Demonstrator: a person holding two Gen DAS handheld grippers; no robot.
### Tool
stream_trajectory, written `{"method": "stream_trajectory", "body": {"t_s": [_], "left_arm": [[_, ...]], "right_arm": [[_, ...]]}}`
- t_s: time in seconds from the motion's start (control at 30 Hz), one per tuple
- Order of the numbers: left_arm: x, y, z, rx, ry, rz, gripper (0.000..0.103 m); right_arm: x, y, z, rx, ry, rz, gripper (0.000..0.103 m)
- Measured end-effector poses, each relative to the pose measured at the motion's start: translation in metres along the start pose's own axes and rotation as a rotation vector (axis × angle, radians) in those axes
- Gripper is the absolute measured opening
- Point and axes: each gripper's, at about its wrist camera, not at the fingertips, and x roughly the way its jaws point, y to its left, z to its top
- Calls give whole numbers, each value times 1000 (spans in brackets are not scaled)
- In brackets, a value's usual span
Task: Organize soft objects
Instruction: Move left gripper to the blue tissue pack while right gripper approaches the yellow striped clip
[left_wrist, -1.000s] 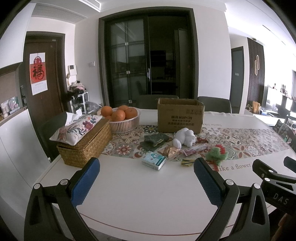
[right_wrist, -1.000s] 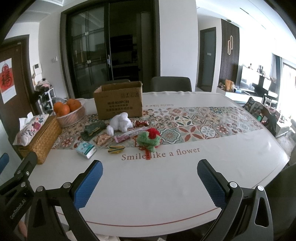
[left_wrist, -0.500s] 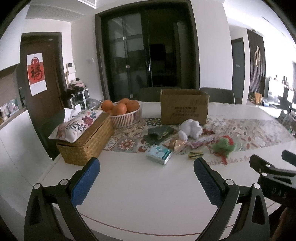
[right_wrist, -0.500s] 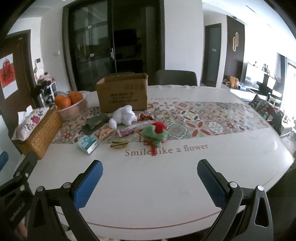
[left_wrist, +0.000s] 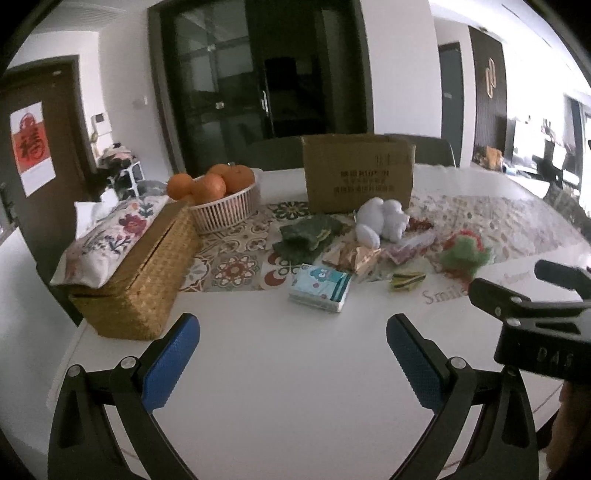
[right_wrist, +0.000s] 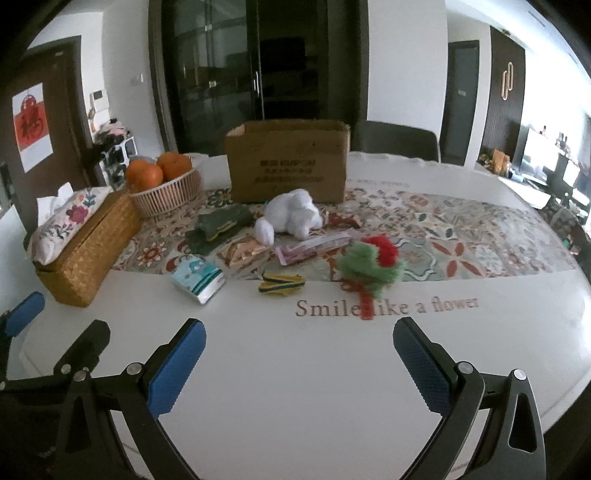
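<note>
A: Nearest first. What of the tools?

B: The left gripper (left_wrist: 293, 343) stands with its blue pads spread wide over bare white table (left_wrist: 288, 387), grasping nothing. The right gripper (right_wrist: 299, 350) is likewise spread and empty, just beside it.

A: And the soft things?

B: All lie loose on the table, well apart from both tools. Closest is the tissue pack (right_wrist: 198, 277), then the small yellow-green piece (right_wrist: 282, 284) and the green and red fuzzy toy (right_wrist: 371, 264), which lies over the printed lettering (right_wrist: 388, 306). Behind these, on the patterned runner (right_wrist: 461, 236), are crinkled wrappers (right_wrist: 314, 245), the dark green cloth (right_wrist: 219, 225) and the white plush (right_wrist: 291, 216).

A: Farther back?

B: The cardboard box (right_wrist: 288, 166) stands upright, top open, just behind the plush. To the left are a basket of oranges (right_wrist: 162, 184) and a woven tissue box (right_wrist: 88, 254) with a floral cover. Chairs and dark glass doors beyond.
</note>
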Motion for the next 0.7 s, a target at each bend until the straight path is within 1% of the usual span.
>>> {"method": "stream_trajectory", "body": {"t_s": [0.1, 0.2, 0.3, 0.47, 0.67, 0.7], "left_arm": [[19, 2, 2, 50, 30, 3, 103], [35, 6, 6, 58, 43, -44, 103], [51, 4, 9, 98, 46, -58, 103], [82, 2, 13, 121, 77, -73, 103], [121, -1, 15, 131, 144, -87, 103], [127, -1, 15, 131, 157, -87, 103]], "right_arm": [[21, 6, 5, 1, 28, 23, 103], [40, 10, 11, 6, 63, 42, 103], [57, 15, 14, 7, 77, 68, 102], [82, 19, 19, 2, 106, 76, 102], [121, 17, 22, 17, 176, 73, 102], [127, 17, 23, 20, 187, 74, 100]]}}
